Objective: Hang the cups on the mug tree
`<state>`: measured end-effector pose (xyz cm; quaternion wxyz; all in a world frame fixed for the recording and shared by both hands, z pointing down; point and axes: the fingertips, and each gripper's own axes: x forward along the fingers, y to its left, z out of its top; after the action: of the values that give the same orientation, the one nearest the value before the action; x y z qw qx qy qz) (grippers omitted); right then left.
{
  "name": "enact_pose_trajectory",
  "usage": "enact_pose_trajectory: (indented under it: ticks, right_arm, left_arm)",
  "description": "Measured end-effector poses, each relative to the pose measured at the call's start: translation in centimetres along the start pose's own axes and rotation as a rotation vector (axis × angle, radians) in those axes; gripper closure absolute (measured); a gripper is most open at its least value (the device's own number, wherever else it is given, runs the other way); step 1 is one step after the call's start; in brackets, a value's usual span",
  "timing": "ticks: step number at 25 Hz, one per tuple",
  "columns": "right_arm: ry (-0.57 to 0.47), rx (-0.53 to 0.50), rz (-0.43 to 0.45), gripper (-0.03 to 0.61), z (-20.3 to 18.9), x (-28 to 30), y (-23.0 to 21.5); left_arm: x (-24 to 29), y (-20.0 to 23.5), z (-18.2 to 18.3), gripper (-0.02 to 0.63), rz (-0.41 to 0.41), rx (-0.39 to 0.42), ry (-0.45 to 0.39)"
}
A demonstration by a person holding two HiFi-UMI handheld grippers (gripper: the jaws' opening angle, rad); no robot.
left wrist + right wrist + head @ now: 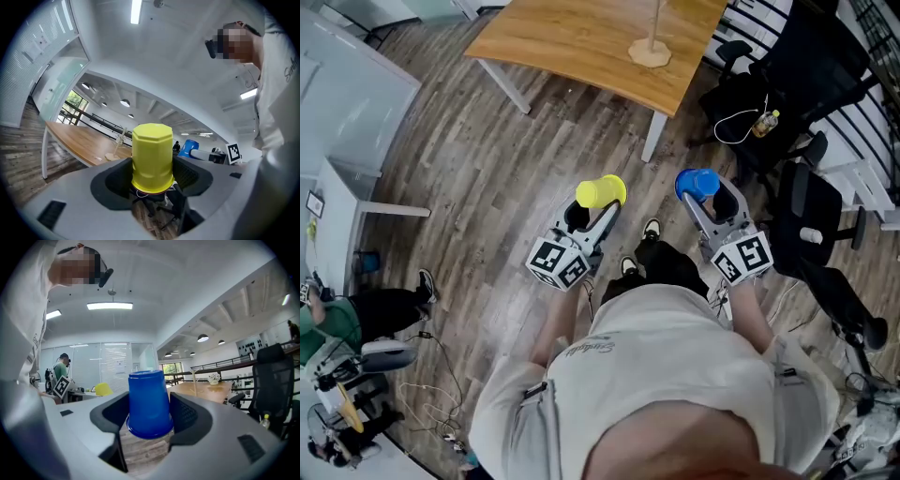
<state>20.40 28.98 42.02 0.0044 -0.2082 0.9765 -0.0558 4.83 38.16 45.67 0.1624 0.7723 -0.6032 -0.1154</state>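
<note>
Both loaded: left tool [598, 208] clamps the yellow cup [601, 191], right tool [705, 202] clamps the blue cup [697, 183], and the mug tree [651, 49] stands upright on the desk [572, 42], well ahead, roughly between them, neither hand clearly nearer.

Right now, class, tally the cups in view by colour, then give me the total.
yellow cup: 1
blue cup: 1
Total: 2
</note>
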Motion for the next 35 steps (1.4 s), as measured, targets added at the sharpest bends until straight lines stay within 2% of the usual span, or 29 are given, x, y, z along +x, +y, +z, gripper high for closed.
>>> enact_pose_trajectory:
  ticks: [4, 9, 14, 22, 28, 32, 35]
  right_arm:
    - [0.013, 0.043, -0.019, 0.325, -1.4, 1.2, -2.6]
    - [-0.009, 0.067, -0.038, 0.325, -1.4, 5.0, -6.3]
    - [-0.078, 0.087, -0.056, 0.325, -0.4, 10.3, -10.3]
    - [-0.072, 0.105, -0.011, 0.325, -0.6, 16.2, -17.3]
    - [-0.040, 0.115, 0.028, 0.325, -0.9, 20.2, -18.7]
    - [0.004, 0.141, 0.013, 0.325, -2.3, 22.3, -19.3]
    - [0.018, 0.128, -0.006, 0.325, -2.5, 24.4, -19.7]
  left_arm:
    - [2.3, 1.7, -0.1, 0.344, 0.005, -0.002, 0.035]
    - [6.3, 4.1, 2.7, 0.344, -0.007, 0.028, 0.062]
    - [12.5, 6.8, 6.5, 0.344, -0.079, 0.124, 0.092]
    - [20.3, 8.1, 8.7, 0.344, -0.114, 0.201, 0.117]
    - [21.3, 11.8, 8.4, 0.344, -0.056, 0.065, 0.095]
    - [21.3, 14.8, 8.5, 0.344, -0.024, 0.024, 0.101]
    - [21.8, 17.6, 8.5, 0.344, -0.034, -0.014, 0.100]
